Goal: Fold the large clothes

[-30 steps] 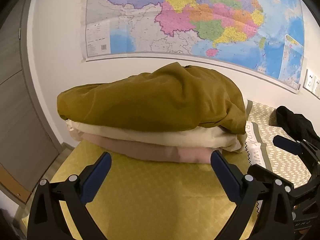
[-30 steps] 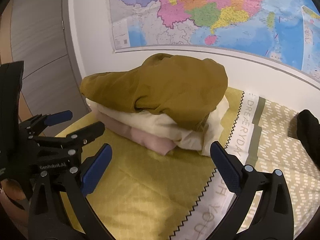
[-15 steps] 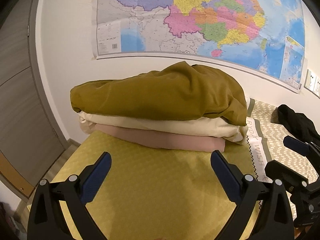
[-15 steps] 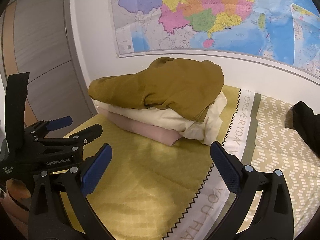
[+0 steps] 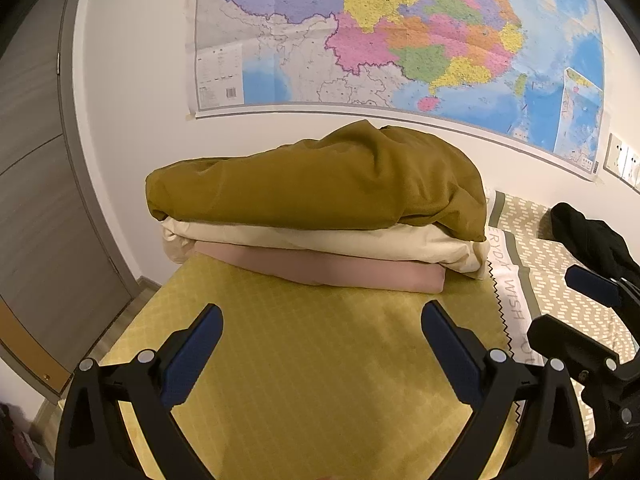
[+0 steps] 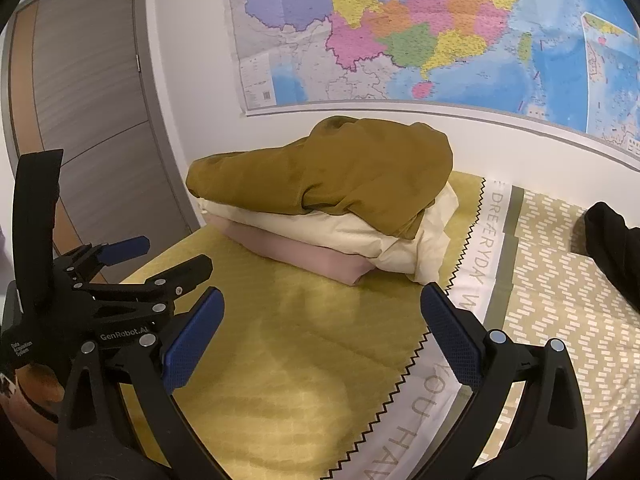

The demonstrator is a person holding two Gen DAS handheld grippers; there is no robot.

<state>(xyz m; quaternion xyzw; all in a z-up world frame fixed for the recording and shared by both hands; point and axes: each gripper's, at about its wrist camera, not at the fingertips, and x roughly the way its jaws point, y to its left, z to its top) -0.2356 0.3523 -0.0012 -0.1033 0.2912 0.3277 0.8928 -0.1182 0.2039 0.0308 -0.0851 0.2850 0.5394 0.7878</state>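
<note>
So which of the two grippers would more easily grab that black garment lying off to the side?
Probably the right gripper. The black garment lies at the right of the bed, on that gripper's side, while the left gripper faces the folded stack. Both are open and empty.

Warm, rather dim indoor light falls from above and behind the cameras, throwing soft shadows across the yellow bedspread and under the folded pile. Both fisheye views bend the wall map strongly and vignette to black at the corners. Focus is sharp; no glare.
</note>
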